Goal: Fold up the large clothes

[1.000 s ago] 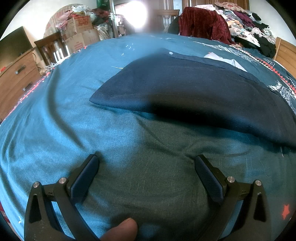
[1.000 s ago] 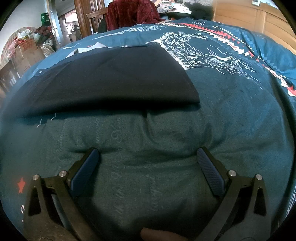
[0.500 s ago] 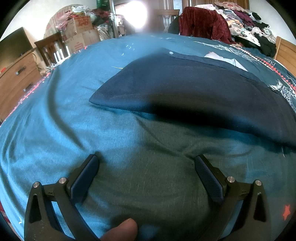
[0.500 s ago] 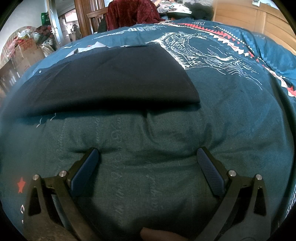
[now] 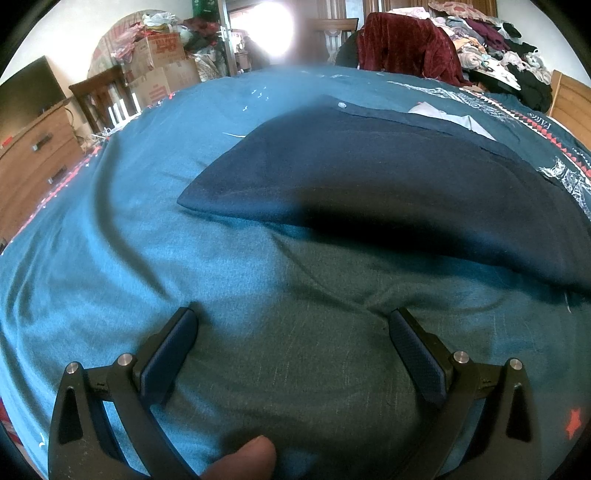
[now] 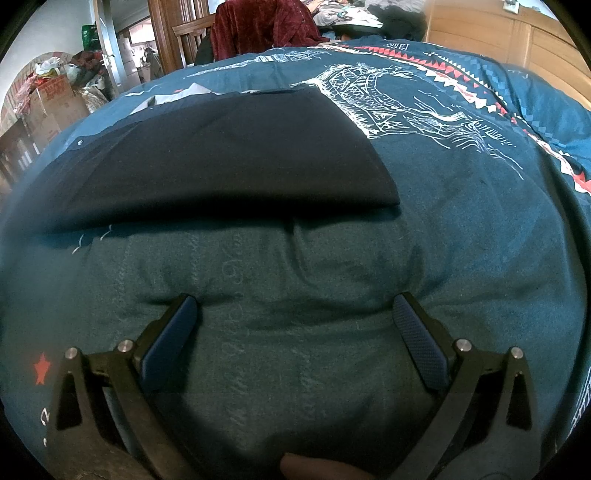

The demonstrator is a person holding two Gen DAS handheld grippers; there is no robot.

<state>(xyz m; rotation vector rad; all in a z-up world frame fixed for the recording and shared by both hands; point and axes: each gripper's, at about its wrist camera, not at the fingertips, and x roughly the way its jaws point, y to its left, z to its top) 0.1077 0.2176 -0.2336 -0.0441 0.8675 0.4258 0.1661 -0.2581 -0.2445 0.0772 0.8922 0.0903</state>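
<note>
Both grippers stand wide open with nothing between their pads: the left gripper and the right gripper each rest with fingertips pressed onto the teal bedspread, which puckers slightly around them. Ahead of both lies the dark navy garment, folded flat into a broad band across the bed, apart from either tool; its near edge is a smooth fold, its left corner tapering to a point in the left view and its right end cut square in the right view. A pale piece of fabric shows at its far edge. A white line drawing and red-and-white zigzag border mark the bedspread to the right. Beyond the bed sit a dark red garment, cardboard boxes and a wooden dresser.
</note>
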